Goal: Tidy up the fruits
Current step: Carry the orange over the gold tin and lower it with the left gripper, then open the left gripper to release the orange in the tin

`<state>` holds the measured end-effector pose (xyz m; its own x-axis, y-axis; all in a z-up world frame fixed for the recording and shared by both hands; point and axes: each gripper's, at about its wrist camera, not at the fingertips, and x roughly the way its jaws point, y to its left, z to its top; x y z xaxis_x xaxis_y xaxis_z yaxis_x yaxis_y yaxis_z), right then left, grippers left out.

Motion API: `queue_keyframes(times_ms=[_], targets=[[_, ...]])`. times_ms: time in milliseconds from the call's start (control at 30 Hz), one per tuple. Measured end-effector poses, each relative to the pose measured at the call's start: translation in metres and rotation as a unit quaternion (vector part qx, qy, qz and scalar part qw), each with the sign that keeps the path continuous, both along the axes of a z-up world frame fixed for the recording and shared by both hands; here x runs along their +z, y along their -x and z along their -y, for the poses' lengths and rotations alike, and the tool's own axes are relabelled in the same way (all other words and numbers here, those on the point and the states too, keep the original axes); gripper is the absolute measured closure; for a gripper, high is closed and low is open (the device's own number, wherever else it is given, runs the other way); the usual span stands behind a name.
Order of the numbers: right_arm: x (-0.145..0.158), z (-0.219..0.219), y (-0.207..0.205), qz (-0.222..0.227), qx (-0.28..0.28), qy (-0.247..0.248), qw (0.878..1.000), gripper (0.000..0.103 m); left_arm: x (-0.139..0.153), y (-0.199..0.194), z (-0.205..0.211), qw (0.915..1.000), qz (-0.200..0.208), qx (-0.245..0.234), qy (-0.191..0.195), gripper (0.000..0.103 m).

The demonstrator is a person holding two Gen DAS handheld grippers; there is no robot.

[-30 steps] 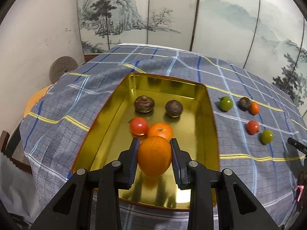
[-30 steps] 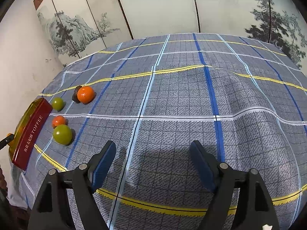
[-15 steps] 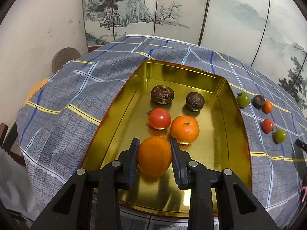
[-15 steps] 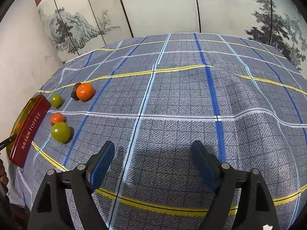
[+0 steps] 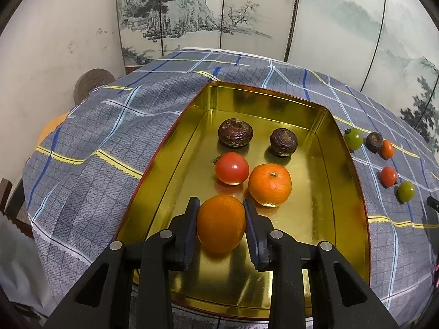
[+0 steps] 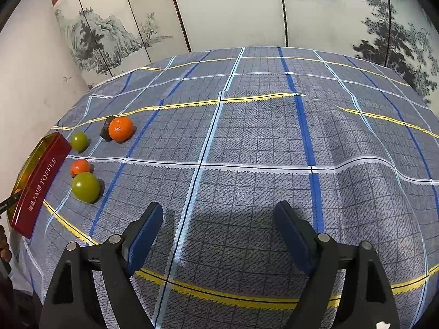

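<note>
My left gripper (image 5: 220, 204) is shut on an orange (image 5: 221, 223), held low over the near end of the gold tin (image 5: 345, 164). Inside the tin lie two dark brown fruits (image 5: 235, 132) (image 5: 283, 141), a red tomato (image 5: 231, 167) and another orange (image 5: 269, 184) just beyond my fingertips. My right gripper (image 6: 219, 211) hangs open over bare cloth with nothing between its pads. To its left an orange (image 6: 120, 128) touches a dark fruit (image 6: 105, 131), with two green tomatoes (image 6: 79, 141) (image 6: 85, 187) and a small red-orange fruit (image 6: 79, 166) near them.
The tin's red side (image 6: 41, 183), lettered TOFFEE, stands at the left edge of the right wrist view. A blue-grey checked cloth (image 6: 260, 137) covers the table. Painted screen panels (image 5: 329, 27) stand behind it. A round brown object (image 5: 92, 81) sits off the table's far left.
My left gripper carried the orange forward and lower over the tin, so the fruits inside look closer. The right gripper's jaws stand slightly wider; it stayed in place.
</note>
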<state>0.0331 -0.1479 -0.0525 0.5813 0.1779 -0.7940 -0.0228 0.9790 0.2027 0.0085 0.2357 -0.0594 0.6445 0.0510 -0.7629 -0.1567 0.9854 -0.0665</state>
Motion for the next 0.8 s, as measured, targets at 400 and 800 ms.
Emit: queue_keyframes(times_ms=[400,800], targets=[[-0.0001,0.0004,0.0,0.0,0.0,0.001,1.0,0.021,-0.0065,-0.0058,0.0,0.9999,-0.009,0.0,-0.007,0.07],[-0.0005,-0.0013,-0.0008,-0.002,0.003,0.004,1.0,0.018,-0.0054,-0.0083,-0.0009,0.9997,-0.021,0.004,-0.011,0.068]])
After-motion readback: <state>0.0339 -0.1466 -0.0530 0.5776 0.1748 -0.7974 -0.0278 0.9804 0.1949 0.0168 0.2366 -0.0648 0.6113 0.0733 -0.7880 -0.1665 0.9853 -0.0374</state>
